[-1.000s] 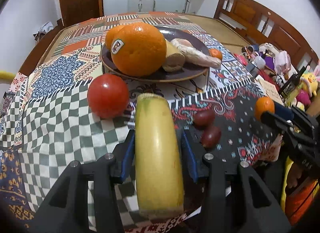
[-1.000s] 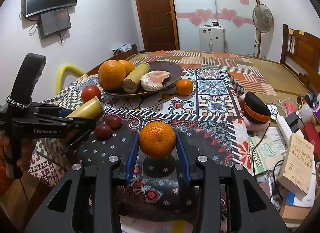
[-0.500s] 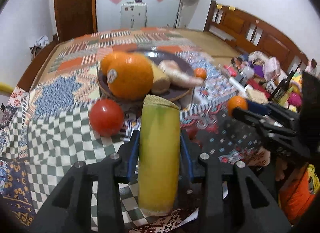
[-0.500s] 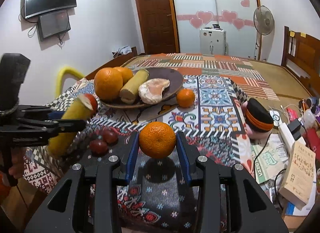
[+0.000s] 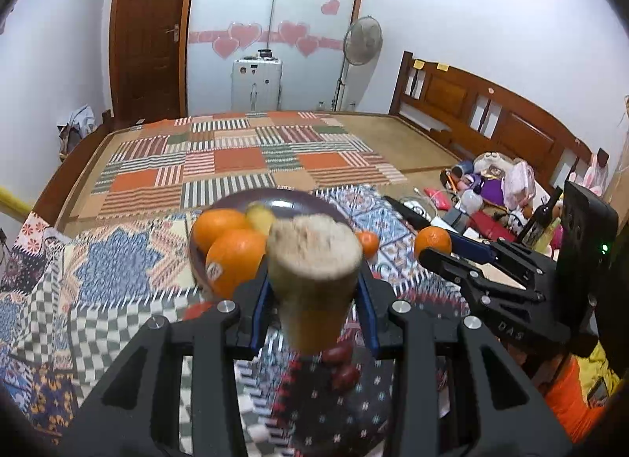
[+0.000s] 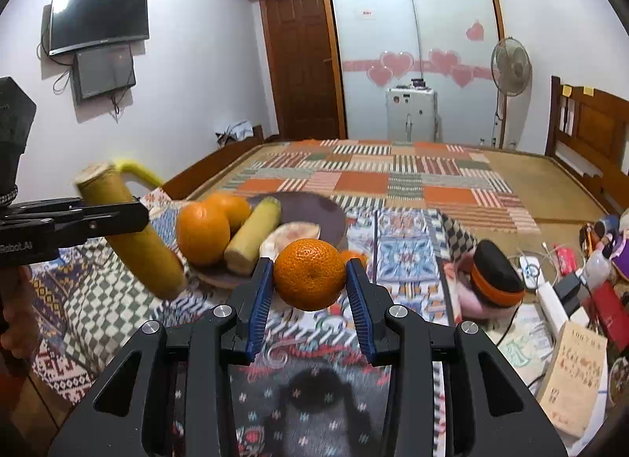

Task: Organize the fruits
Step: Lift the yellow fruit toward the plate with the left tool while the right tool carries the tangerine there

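My left gripper (image 5: pixel 314 300) is shut on a yellow cane piece (image 5: pixel 314 280), tilted up steeply above the patterned cloth; it also shows in the right wrist view (image 6: pixel 133 237). My right gripper (image 6: pixel 310 284) is shut on a mandarin (image 6: pixel 309 274), held in the air short of the dark plate (image 6: pixel 314 213). The mandarin also shows in the left wrist view (image 5: pixel 432 241). The plate (image 5: pixel 283 197) holds two oranges (image 6: pixel 202 231), another cane piece (image 6: pixel 253 241) and a pale slice (image 6: pixel 291 235). Two dark red fruits (image 5: pixel 342 364) lie under the left gripper.
A small mandarin (image 5: pixel 367 243) lies on the cloth right of the plate. A red tomato (image 5: pixel 196 309) peeks out left of my left fingers. A black and orange hat (image 6: pixel 495 274), books and clutter (image 6: pixel 574 362) fill the right side. A wooden bed headboard (image 5: pixel 491 119) stands beyond.
Both grippers have risen and moved toward the plate. The cane piece has tilted up so its cut end faces the left camera. The mandarin stays clamped.
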A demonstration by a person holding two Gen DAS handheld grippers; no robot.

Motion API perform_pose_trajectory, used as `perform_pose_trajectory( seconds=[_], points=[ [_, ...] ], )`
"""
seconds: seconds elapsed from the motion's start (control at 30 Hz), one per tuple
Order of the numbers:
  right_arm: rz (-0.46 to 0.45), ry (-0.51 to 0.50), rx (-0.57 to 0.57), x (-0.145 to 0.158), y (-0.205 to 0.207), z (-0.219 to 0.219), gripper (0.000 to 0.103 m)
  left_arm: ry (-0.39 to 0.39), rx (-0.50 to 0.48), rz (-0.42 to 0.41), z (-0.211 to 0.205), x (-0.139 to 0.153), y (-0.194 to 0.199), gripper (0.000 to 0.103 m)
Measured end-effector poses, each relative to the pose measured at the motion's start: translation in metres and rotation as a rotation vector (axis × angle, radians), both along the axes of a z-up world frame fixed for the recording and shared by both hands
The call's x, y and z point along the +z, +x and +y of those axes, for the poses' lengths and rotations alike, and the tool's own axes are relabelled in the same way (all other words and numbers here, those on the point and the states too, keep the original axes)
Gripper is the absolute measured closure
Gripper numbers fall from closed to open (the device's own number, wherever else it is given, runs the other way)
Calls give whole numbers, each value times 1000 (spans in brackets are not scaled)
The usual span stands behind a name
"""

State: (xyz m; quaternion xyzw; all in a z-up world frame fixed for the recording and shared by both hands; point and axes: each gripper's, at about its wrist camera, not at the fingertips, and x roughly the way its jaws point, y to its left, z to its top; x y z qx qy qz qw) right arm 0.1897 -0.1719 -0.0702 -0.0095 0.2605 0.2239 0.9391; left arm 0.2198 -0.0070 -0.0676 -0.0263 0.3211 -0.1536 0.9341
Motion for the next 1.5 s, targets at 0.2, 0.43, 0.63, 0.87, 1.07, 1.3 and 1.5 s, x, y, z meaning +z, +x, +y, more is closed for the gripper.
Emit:
perform_pose_trajectory(
  seconds=[0.2,0.43,0.63,0.87,1.07,1.3,1.5],
  points=[
    [-32,-1,3,6,12,3,68,19,4,-21,-13,6,30,65],
    [-36,-36,20,3,35,12,68,56,31,-56,-27,11,68,65],
    [-33,-82,22,-3,48,15,68,112,42,-24,-42,7,116,65],
    [-15,-118,14,-9,58,15,68,116,81,38,-45,-11,158,65],
    [8,-128,10,-15,63,15,68,97,62,113,-37,-34,158,65],
    [36,-146,13,-20,69,22,68,164,22,106,-42,-50,134,66],
    [91,-141,21,-26,87,29,68,183,11,46,-45,-37,122,65]
  ],
)
